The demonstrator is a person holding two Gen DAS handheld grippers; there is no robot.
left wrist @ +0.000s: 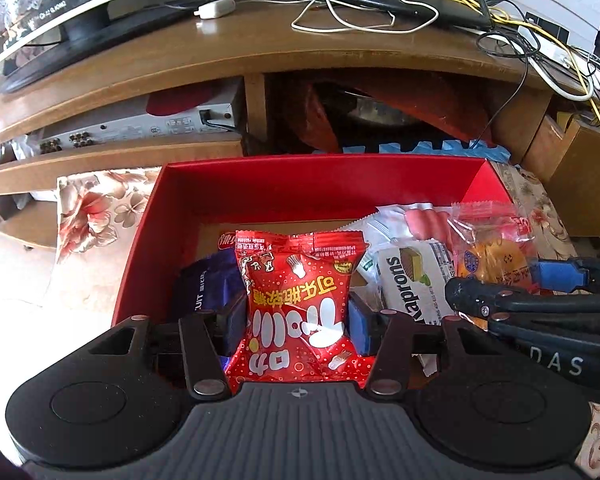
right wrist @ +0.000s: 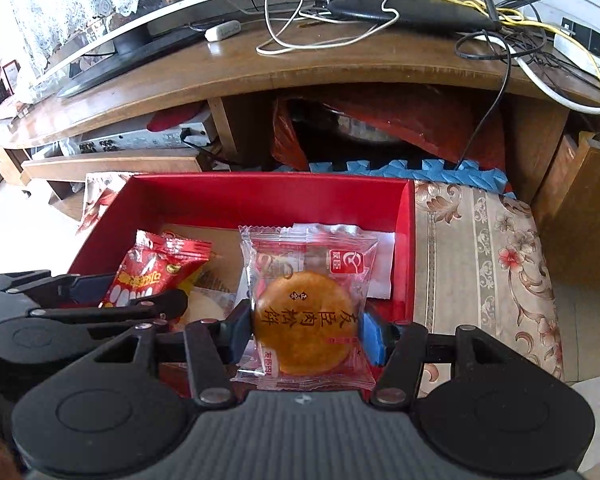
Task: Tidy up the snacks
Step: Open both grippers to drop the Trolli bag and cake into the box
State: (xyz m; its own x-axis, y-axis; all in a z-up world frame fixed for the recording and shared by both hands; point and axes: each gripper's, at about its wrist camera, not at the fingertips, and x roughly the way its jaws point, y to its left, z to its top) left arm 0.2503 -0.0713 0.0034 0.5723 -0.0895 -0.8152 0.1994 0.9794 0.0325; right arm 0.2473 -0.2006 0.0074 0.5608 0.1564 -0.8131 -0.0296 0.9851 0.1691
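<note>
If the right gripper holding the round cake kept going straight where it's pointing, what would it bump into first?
Probably the snacks in the red box. The right gripper points down into it, holding the round cake packet; white packets lie just ahead. Depth is hard to judge.

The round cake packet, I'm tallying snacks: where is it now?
The round cake packet sits between the right hand-held gripper's pads, over the red box's right side.

Both tilted steeply down over the red box (left wrist: 324,184), the left hand-held gripper (left wrist: 296,320) clasps a red candy packet (left wrist: 296,308) while the right hand-held gripper (right wrist: 306,330) beside it pinches a clear-wrapped round cake (right wrist: 304,320).
</note>
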